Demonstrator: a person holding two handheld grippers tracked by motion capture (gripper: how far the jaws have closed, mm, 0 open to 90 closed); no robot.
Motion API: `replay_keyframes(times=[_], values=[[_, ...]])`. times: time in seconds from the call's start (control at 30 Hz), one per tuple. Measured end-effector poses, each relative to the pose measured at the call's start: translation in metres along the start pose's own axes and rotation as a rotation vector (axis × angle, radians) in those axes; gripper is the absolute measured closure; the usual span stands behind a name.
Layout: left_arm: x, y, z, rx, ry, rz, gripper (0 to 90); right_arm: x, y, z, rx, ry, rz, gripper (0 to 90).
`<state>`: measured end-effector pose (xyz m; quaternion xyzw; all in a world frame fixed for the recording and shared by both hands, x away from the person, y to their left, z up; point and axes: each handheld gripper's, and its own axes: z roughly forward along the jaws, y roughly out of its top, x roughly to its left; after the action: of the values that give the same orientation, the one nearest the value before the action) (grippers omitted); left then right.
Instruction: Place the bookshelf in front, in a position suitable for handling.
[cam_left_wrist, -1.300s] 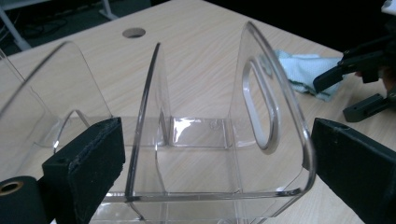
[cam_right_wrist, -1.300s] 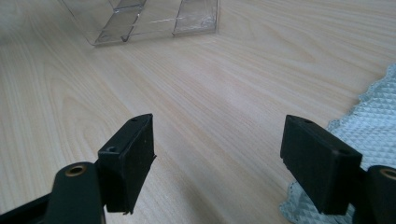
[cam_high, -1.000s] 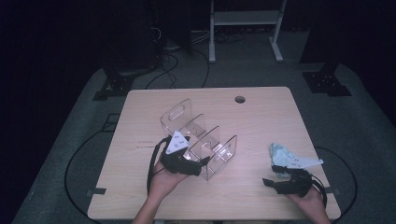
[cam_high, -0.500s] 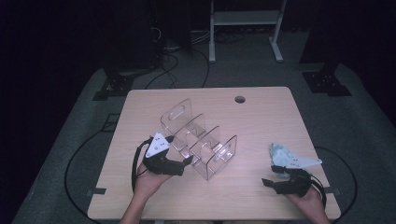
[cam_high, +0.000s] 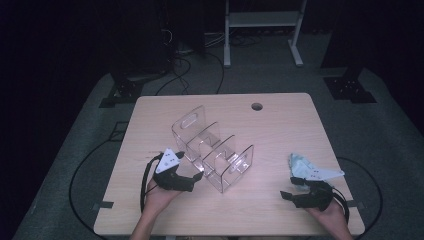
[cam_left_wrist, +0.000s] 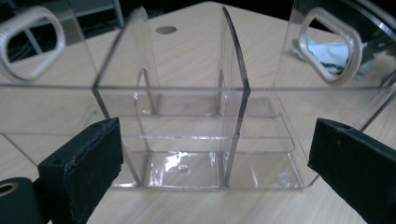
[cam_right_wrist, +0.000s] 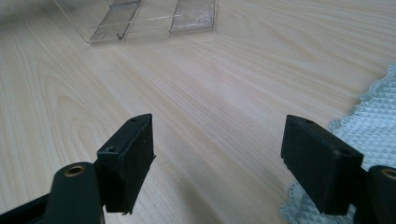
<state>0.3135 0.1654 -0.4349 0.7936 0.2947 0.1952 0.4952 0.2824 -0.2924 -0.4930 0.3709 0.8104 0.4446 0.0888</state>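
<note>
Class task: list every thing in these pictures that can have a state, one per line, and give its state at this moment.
Clear acrylic organizer: upright on the table, compartments empty.
Left gripper: jaws open, facing the organizer's side, not touching it.
Right gripper: jaws open, holding nothing, low over the table.
Pale blue cloth: crumpled, lying on the table beside the right gripper.
Wooden table: cable hole near the far edge open.

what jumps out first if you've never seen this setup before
The clear acrylic divider rack stands at the middle of the light wooden table, its see-through partitions and handle cutouts catching the light. The left gripper sits right at its near-left side with jaws open, facing the compartments. Near the table's right edge, a pale blue-green cloth lies beside the open right gripper.
</note>
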Motion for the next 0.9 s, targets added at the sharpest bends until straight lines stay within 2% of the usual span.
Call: replay_keyframes(times=[0.1,0.2,0.47,0.9], values=[[0.003,-0.006,0.005,-0.003,-0.009,-0.02,2.8,0.0,0.0,0.0,-0.001,0.001,-0.002,25.0],[0.005,-0.012,0.009,0.014,-0.013,-0.025,2.8,0.0,0.0,-0.001,-0.002,0.001,-0.001,25.0],[0.006,-0.02,0.02,0.055,-0.004,-0.006,2.8,0.001,0.0,-0.001,-0.001,0.0,-0.005,25.0],[0.017,-0.024,0.035,0.07,0.007,-0.036,2.8,0.001,0.0,-0.001,-0.001,0.002,-0.005,25.0]])
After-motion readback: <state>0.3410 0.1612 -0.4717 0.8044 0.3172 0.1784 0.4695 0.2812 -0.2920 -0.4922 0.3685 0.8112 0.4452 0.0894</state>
